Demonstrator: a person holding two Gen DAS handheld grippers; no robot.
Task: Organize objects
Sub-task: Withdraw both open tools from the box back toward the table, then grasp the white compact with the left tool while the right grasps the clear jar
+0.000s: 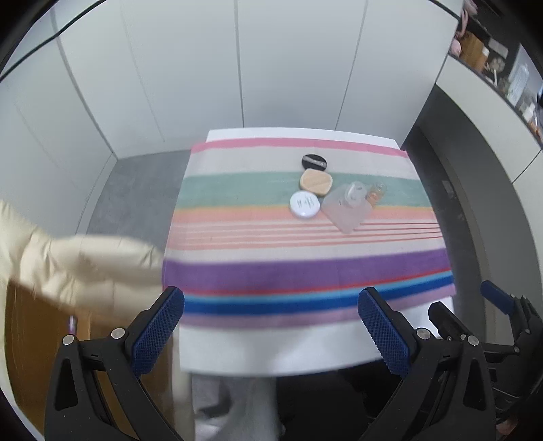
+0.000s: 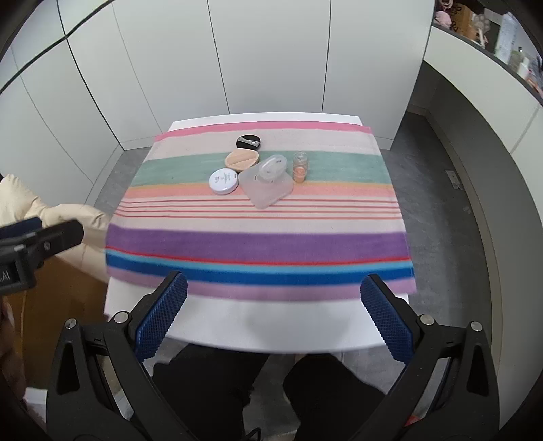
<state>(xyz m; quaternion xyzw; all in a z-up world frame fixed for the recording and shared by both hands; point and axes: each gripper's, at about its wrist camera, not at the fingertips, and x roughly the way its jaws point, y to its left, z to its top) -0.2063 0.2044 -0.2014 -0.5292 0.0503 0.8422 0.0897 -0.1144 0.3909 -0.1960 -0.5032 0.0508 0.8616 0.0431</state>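
On a striped cloth (image 2: 258, 244) over a white table sit a black round compact (image 2: 248, 141), a tan oval puff (image 2: 241, 159), a white round tin (image 2: 222, 180), a clear flat bottle with a cap (image 2: 266, 185) and a small glass jar of orange contents (image 2: 300, 167). They also show in the left wrist view: compact (image 1: 314, 161), puff (image 1: 316, 182), tin (image 1: 304, 204), bottle (image 1: 347, 207), jar (image 1: 376, 192). My left gripper (image 1: 271, 330) is open and empty, held before the table's near edge. My right gripper (image 2: 273, 319) is open and empty, also at the near edge.
The white table edge (image 2: 258, 325) lies just past my fingers. A cream padded sleeve (image 1: 68, 268) hangs at the left. White cabinet panels (image 2: 264, 57) stand behind the table. A shelf with clutter (image 2: 492, 30) is at the upper right. Grey floor (image 2: 441, 210) lies right of the table.
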